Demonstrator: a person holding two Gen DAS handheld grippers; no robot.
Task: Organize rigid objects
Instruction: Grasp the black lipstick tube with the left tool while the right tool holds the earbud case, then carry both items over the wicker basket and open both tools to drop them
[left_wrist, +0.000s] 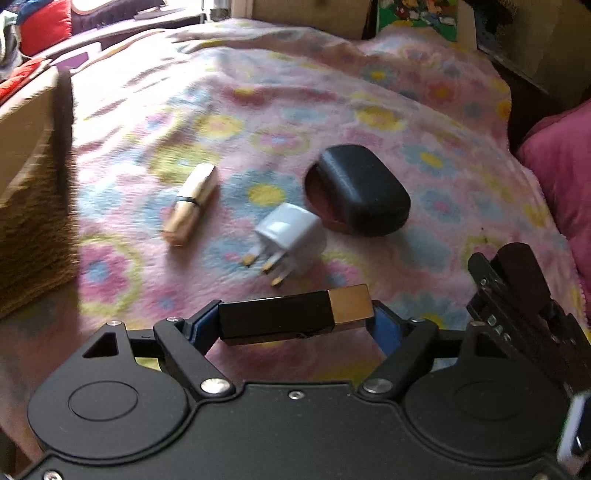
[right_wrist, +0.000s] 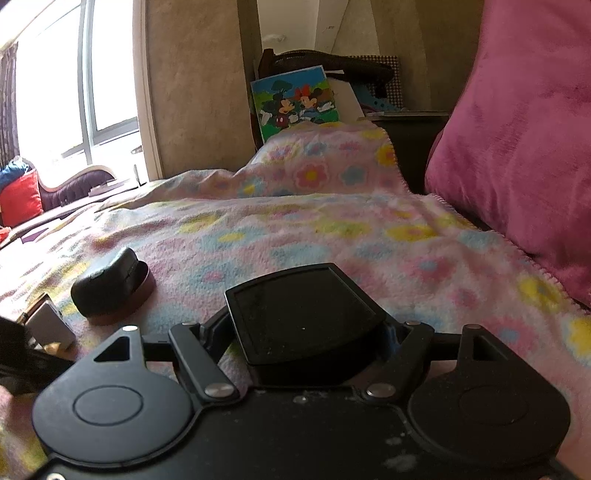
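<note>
While the left hand-held gripper (left_wrist: 295, 321) grips a black-and-gold bar (left_wrist: 295, 317) end to end above the blanket (left_wrist: 369, 110), the right hand-held gripper (right_wrist: 306, 339) holds a black box (right_wrist: 303, 317); both probably need placing beside the white plug (left_wrist: 291, 232).

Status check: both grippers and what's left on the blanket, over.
Left gripper clamps black-and-gold tube. Right gripper holds black box. Gold tube, white plug, black case remain. Nothing blocking.

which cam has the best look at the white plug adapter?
Left wrist view. The white plug adapter lies whole on the floral blanket, brass pins facing the camera, between the gold tube and the black case. Right wrist view catches only a pale corner at the left edge, partly hidden.
</note>
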